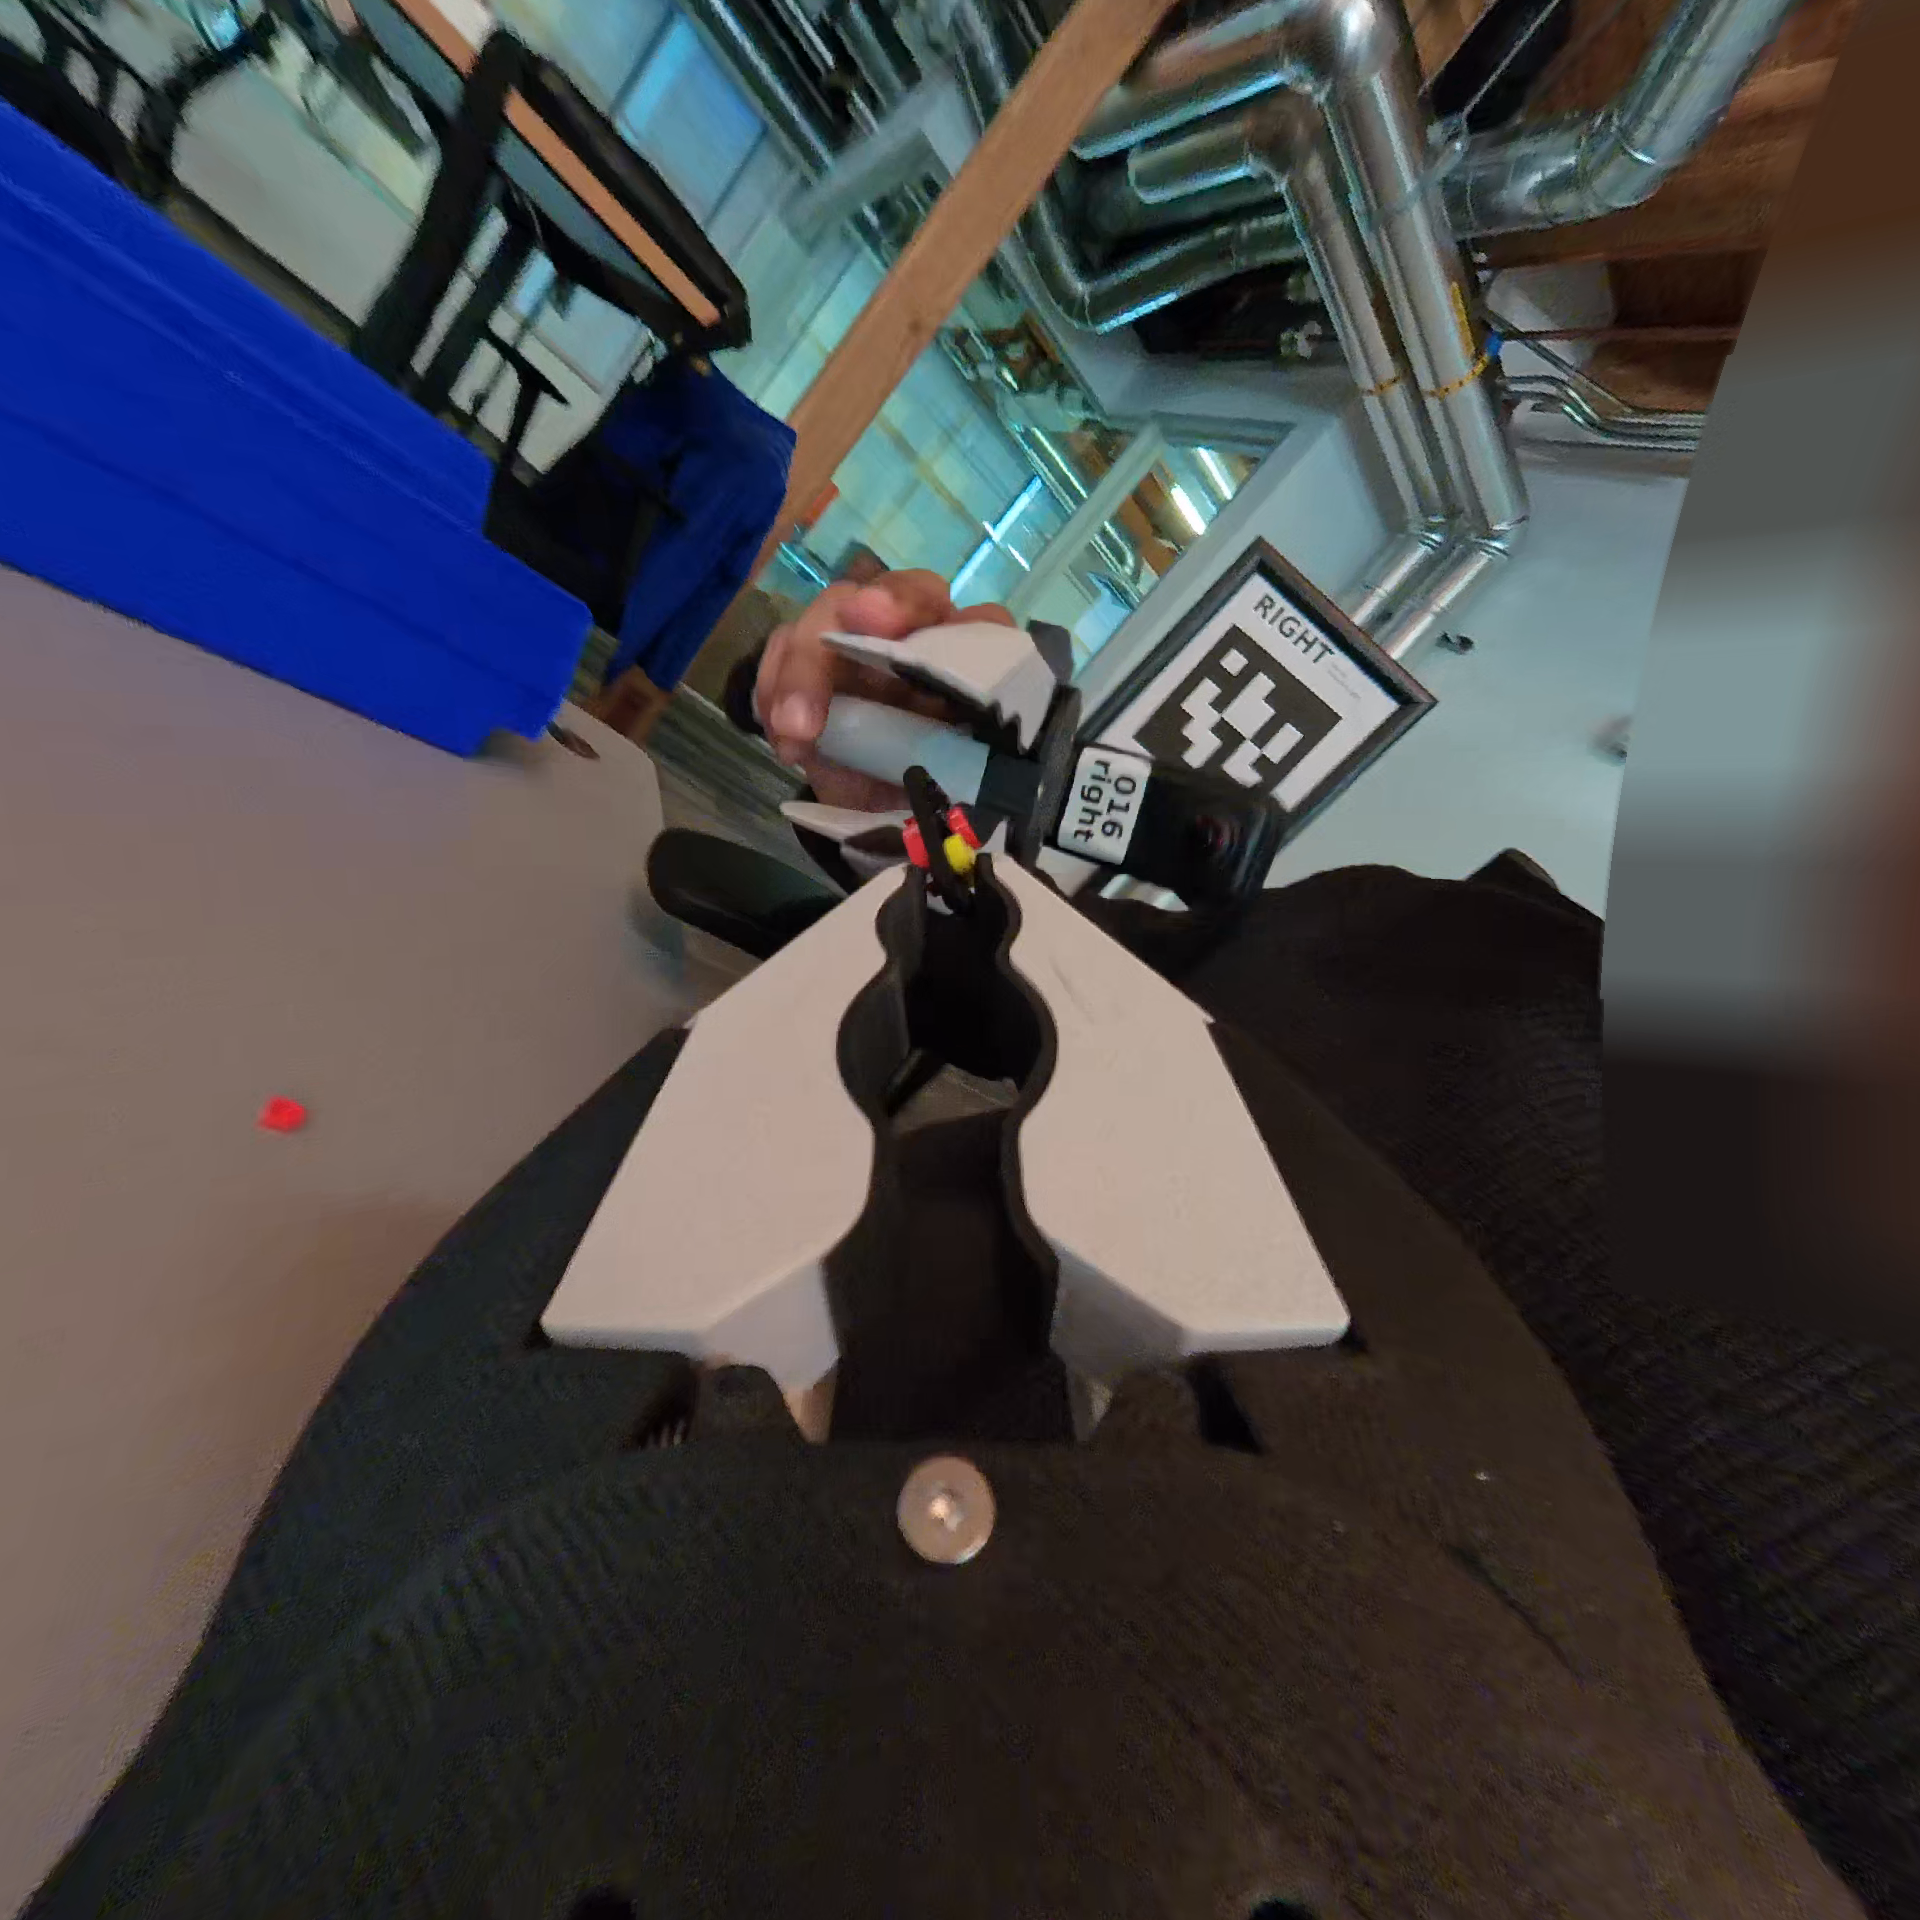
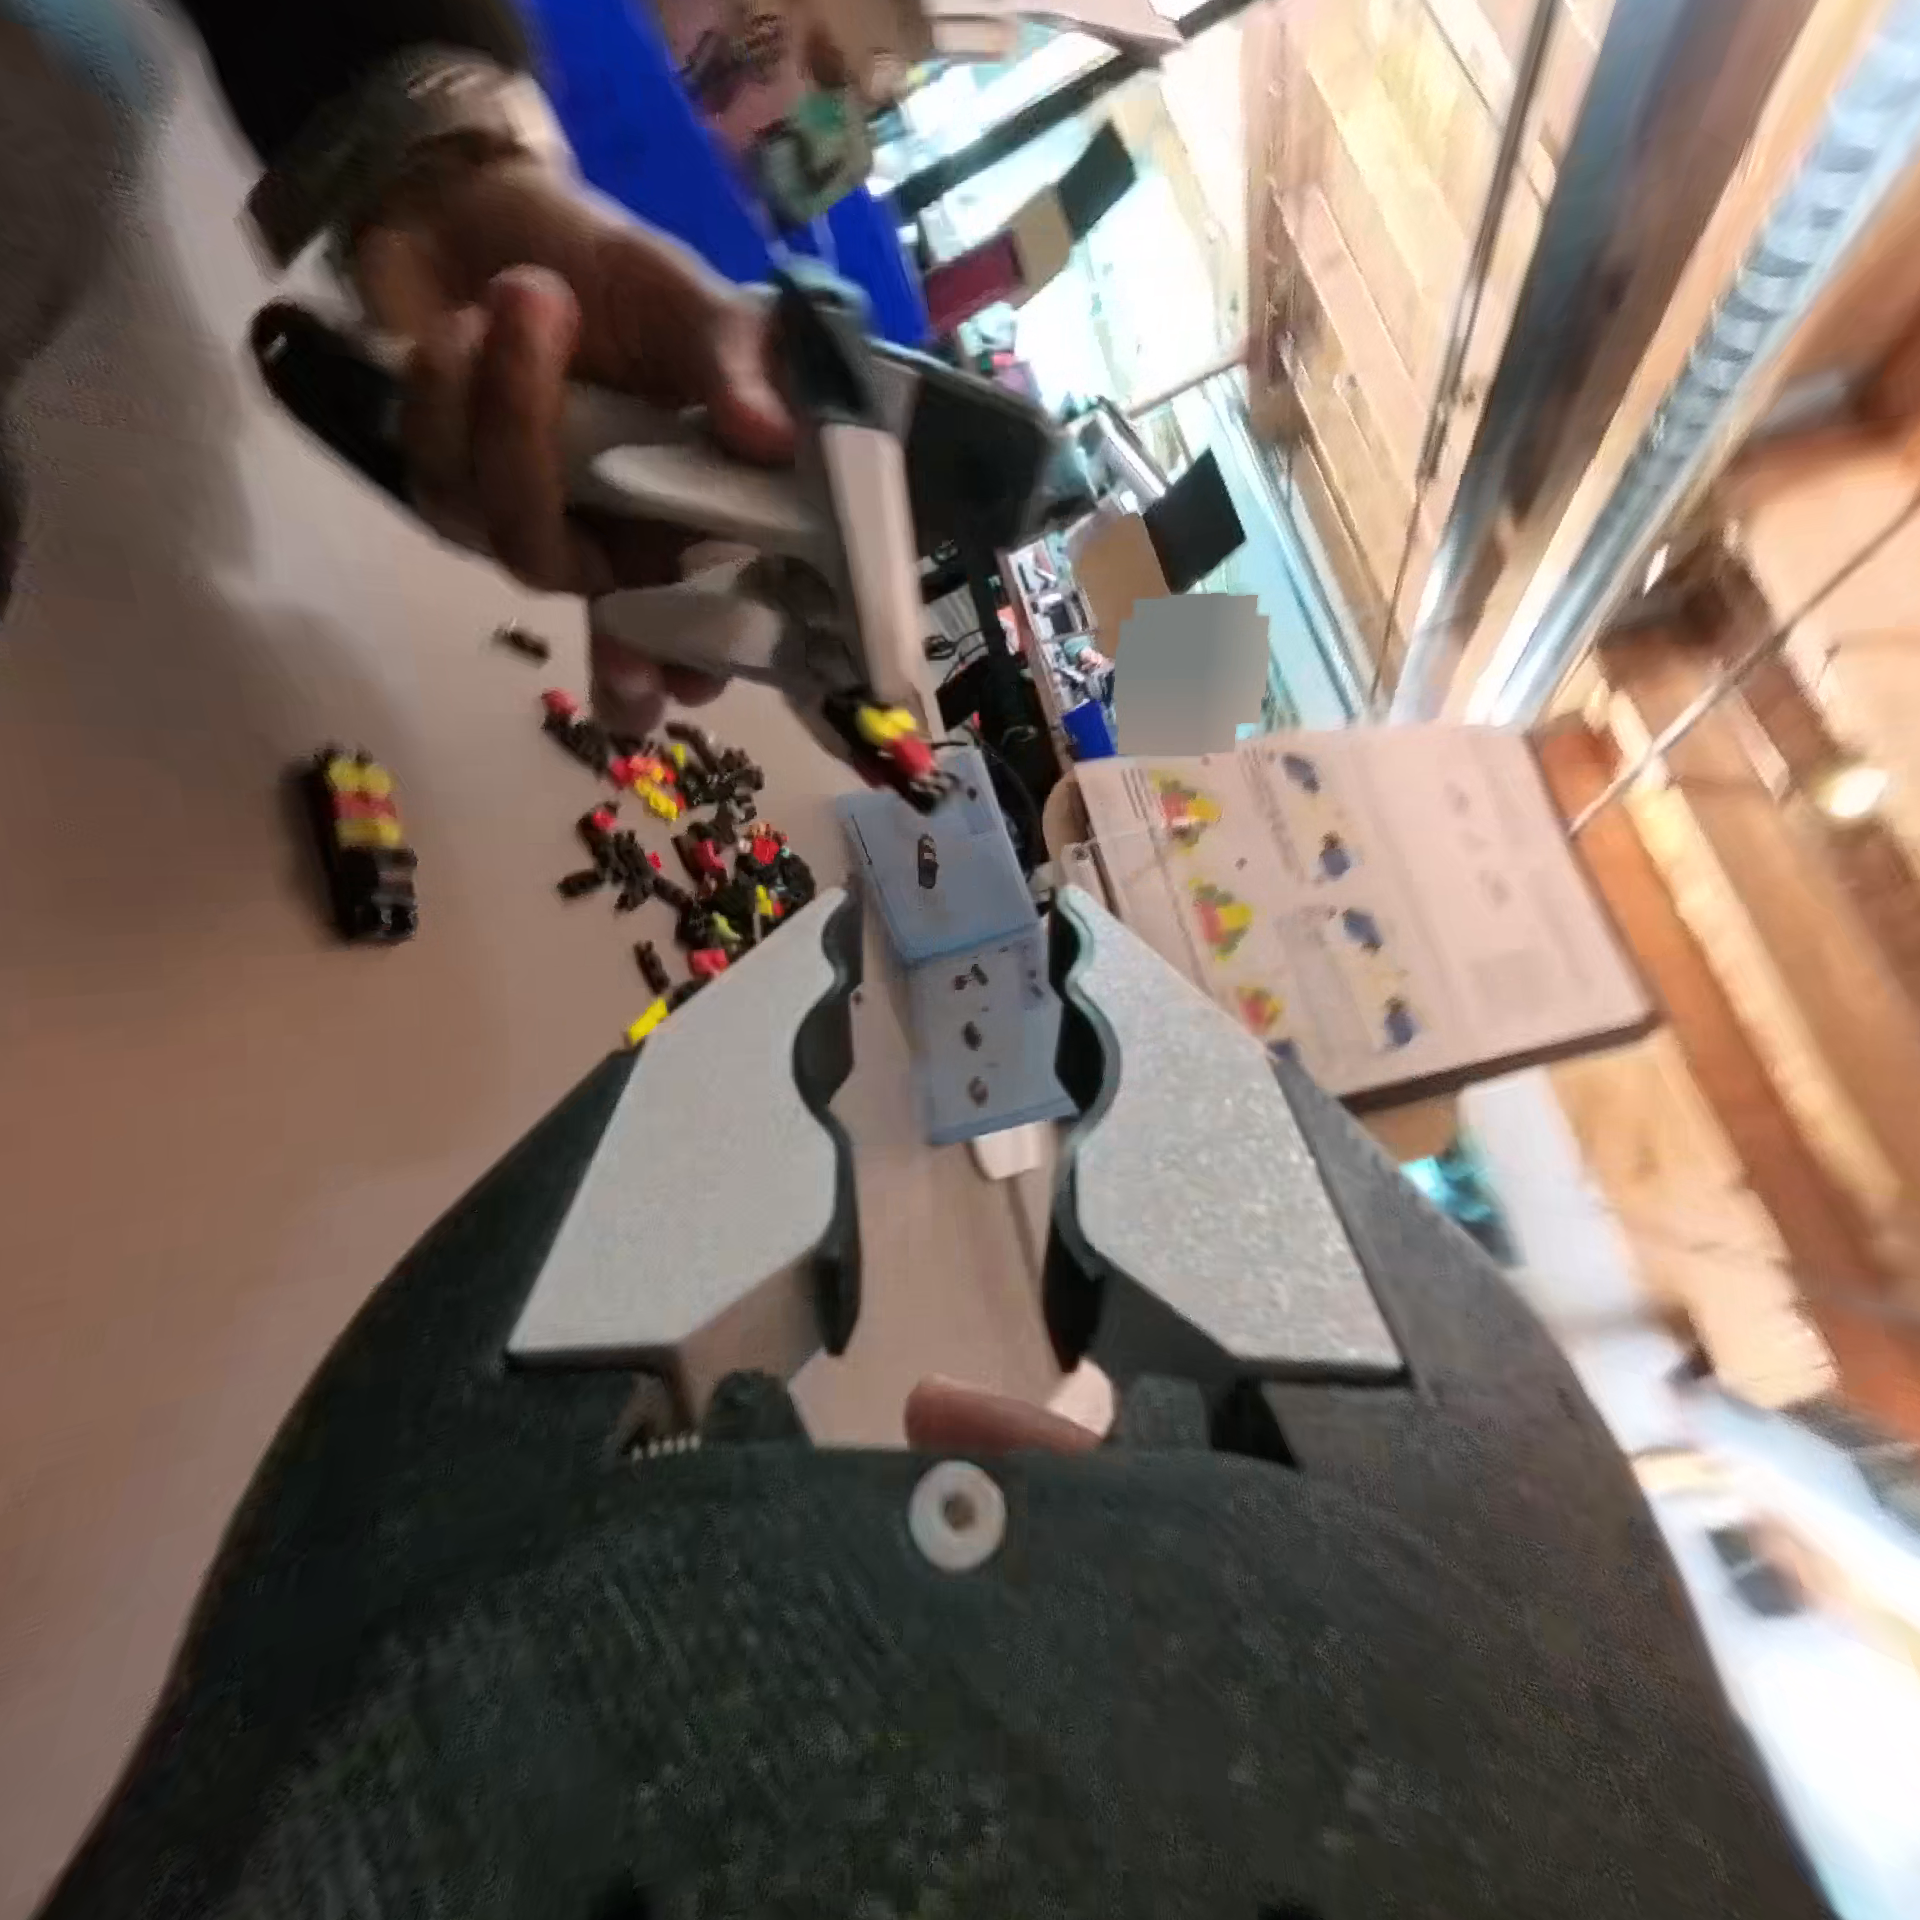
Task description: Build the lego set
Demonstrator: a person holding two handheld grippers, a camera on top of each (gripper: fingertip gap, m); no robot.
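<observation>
The left gripper (image 1: 940, 883) has its jaws pinched together on a small lego assembly (image 1: 940, 847) of black, red and yellow pieces, which sticks out past the fingertips and is lifted off the grey table (image 1: 260, 883). In the right wrist view that same assembly (image 2: 894, 743) hangs above the table, just beyond the pile of loose lego pieces (image 2: 686, 831). The right gripper (image 2: 951, 925) has its jaws spread wide apart with nothing between them. A partly built block (image 2: 362, 844) of black, red and yellow layers lies on the table, apart from the pile on the side away from the instruction booklet (image 2: 961, 935). One stray red piece (image 1: 281, 1115) lies alone on the table
</observation>
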